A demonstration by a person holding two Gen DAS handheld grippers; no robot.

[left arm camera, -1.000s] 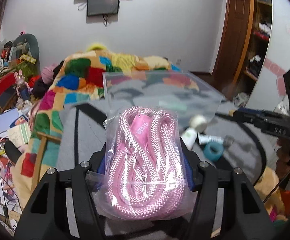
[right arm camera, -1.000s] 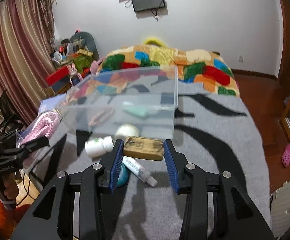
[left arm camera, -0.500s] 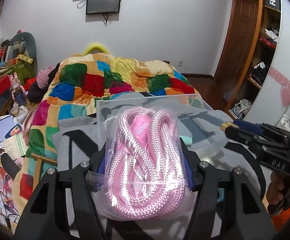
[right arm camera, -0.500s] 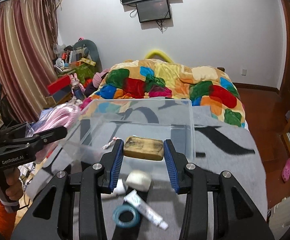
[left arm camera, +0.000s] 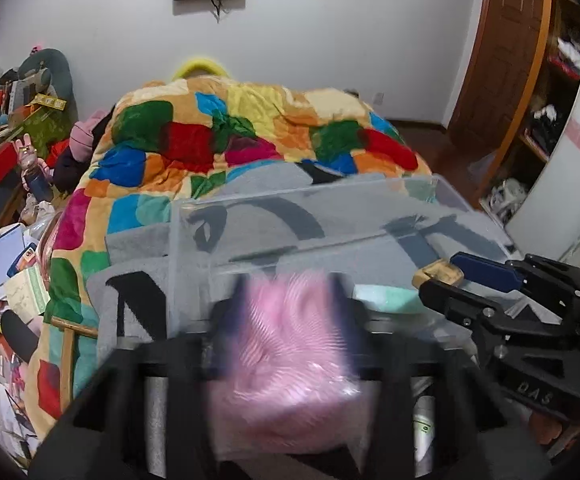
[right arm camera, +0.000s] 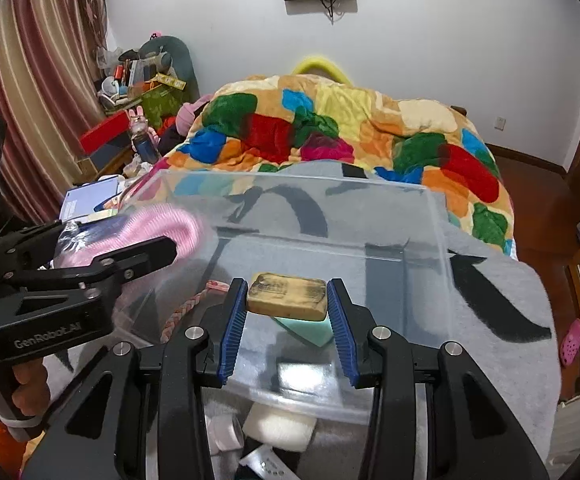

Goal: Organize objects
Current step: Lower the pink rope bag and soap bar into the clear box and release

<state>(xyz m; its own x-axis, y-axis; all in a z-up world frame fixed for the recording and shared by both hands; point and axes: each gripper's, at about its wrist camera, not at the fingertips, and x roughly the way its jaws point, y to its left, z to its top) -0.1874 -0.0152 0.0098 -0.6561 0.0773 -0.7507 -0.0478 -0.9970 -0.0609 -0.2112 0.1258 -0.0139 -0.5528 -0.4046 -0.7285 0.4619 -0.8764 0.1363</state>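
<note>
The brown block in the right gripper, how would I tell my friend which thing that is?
Find the clear plastic bin on the grey blanket in front of the patchwork quilt. Above its near edge, the right gripper pinches a scuffed tan-brown block between blue pads. The green block beneath it lies in the bin.

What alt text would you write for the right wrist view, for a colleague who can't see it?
The right gripper clamps a worn tan block above an open clear plastic bin on a grey blanket. At left, the left gripper carries a blurred pink rope bundle over the bin's edge; a green sponge and a braided cord lie inside.
</note>
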